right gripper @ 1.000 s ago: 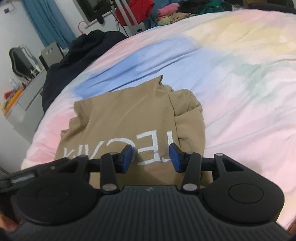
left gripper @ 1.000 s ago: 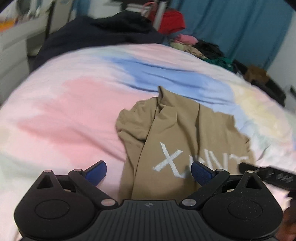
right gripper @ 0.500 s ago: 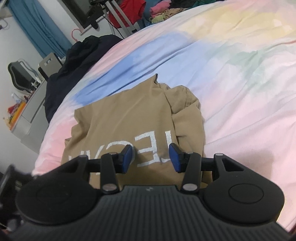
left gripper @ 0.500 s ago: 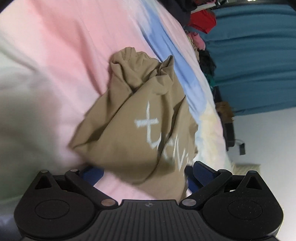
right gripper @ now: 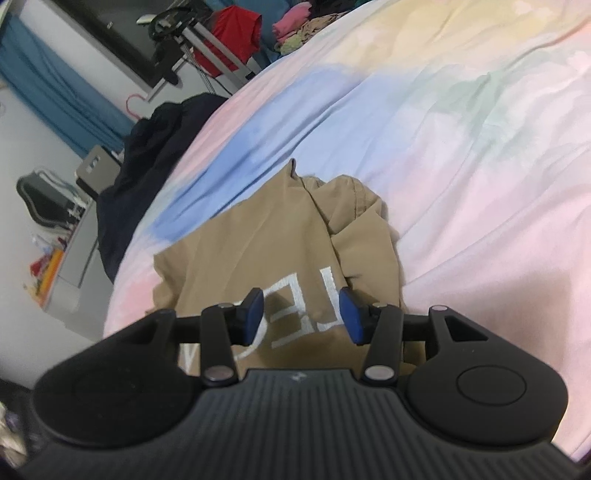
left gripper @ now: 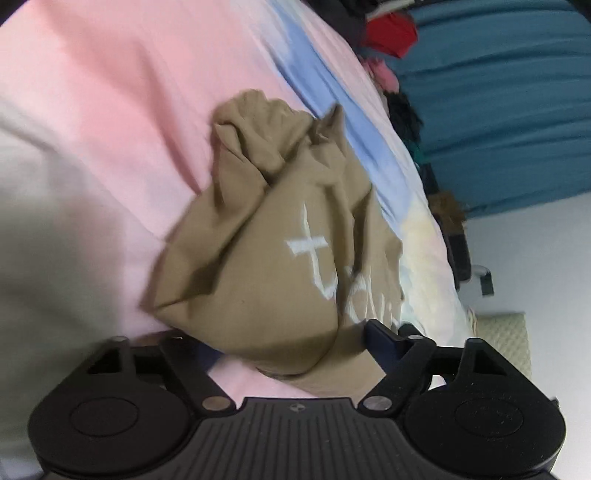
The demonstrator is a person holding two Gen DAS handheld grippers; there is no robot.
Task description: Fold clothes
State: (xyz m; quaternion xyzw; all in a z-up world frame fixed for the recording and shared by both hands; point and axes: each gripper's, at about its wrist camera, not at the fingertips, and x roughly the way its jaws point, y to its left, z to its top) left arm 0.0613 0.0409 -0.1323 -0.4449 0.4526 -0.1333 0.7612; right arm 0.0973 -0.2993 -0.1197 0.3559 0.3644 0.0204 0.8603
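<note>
A tan shirt (left gripper: 280, 236) with white lettering lies bunched on the pastel bedspread (left gripper: 110, 122). My left gripper (left gripper: 291, 347) is rolled sideways at the shirt's near edge, jaws wide apart, and the cloth bulges between and over them, hiding the left pad. In the right wrist view the same shirt (right gripper: 273, 236) lies part folded, a sleeve doubled over at its right. My right gripper (right gripper: 301, 314) hovers over the lettering, jaws open, holding nothing.
A dark garment (right gripper: 147, 155) lies heaped at the bed's far left corner. More clothes, red (right gripper: 229, 33) and pink, are piled beyond the bed by a blue curtain (left gripper: 498, 92). A grey desk (right gripper: 74, 251) stands left of the bed.
My left gripper rolled sideways and pushed into the shirt's near edge, lifting and bunching the cloth. My right gripper stayed over the lettering and tilted slightly.
</note>
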